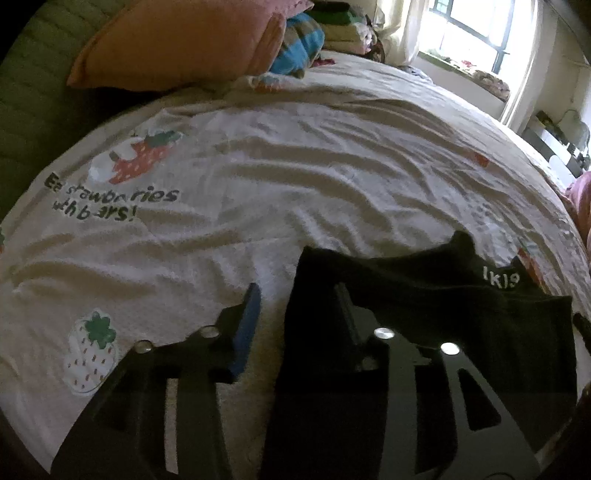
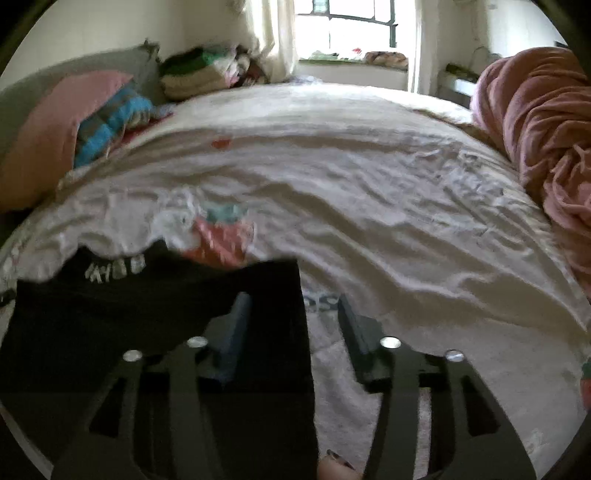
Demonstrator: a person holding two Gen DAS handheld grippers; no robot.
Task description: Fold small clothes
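Note:
A black garment (image 1: 424,302) with small white lettering lies flat on the white strawberry-print bed sheet (image 1: 295,177). My left gripper (image 1: 298,291) is open over the garment's left edge. Its blue-padded left finger (image 1: 249,321) is above bare sheet and its right finger (image 1: 347,310) is above the black cloth, neither pressing on it. In the right wrist view the same garment (image 2: 110,314) fills the lower left. My right gripper (image 2: 293,299) is open astride its right edge, with the left finger (image 2: 236,328) over the cloth and the right finger (image 2: 354,328) over the sheet (image 2: 369,221).
A pink pillow (image 1: 177,44) and a blue striped cloth (image 1: 299,48) lie at the head of the bed. A pile of folded clothes (image 2: 199,74) sits at the far side by the window (image 2: 351,29). A bunched pink blanket (image 2: 546,140) fills the right edge.

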